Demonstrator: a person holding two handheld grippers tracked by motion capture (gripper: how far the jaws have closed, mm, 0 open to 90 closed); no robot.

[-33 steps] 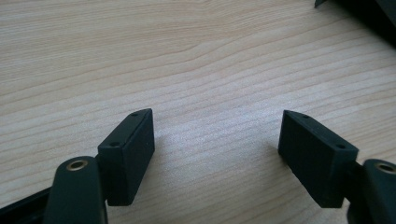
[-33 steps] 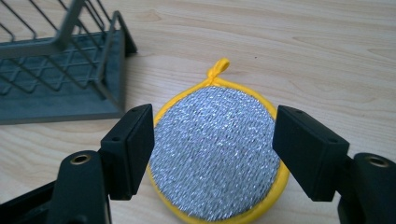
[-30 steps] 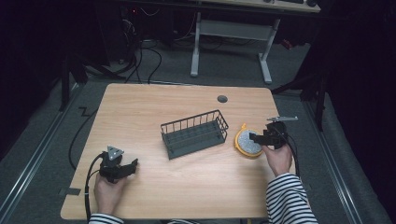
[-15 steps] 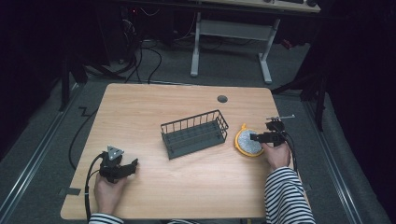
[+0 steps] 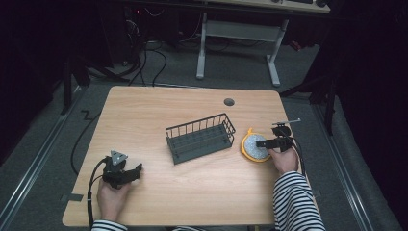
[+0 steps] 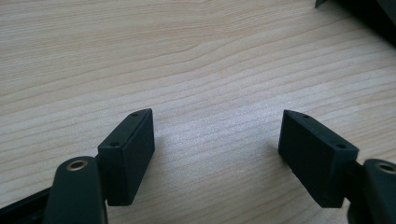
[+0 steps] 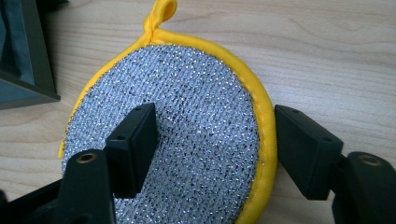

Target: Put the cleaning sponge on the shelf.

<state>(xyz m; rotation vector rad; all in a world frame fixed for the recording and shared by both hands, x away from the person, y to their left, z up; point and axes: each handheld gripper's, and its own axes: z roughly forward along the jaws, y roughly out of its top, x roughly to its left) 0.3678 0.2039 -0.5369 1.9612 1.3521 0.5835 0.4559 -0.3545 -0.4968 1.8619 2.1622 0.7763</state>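
A round silver scouring pad [image 7: 201,121] with a yellow rim and loop lies flat on the wooden table [image 5: 159,110], just right of a dark wire basket [image 5: 199,137]. My right gripper [image 7: 215,135] is low over the pad's [image 5: 251,146] right part. One jaw rests above the silver mesh and the other stands just outside the yellow rim. Its jaws have just been closing, with the pad's edge between them but not pinched. At the table's front left, my left gripper [image 5: 137,171] lies open with only bare wood between its jaws [image 6: 217,140].
A small round cable hole [image 5: 229,102] sits near the table's far edge. The basket's corner [image 7: 23,60] stands close to the left of the pad. Cables trail off the table's left side, and a desk frame [image 5: 235,33] stands beyond.
The right hand has sunk and shifted slightly left, bringing its gripper down onto the pad's right edge. The left hand and basket have stayed put.
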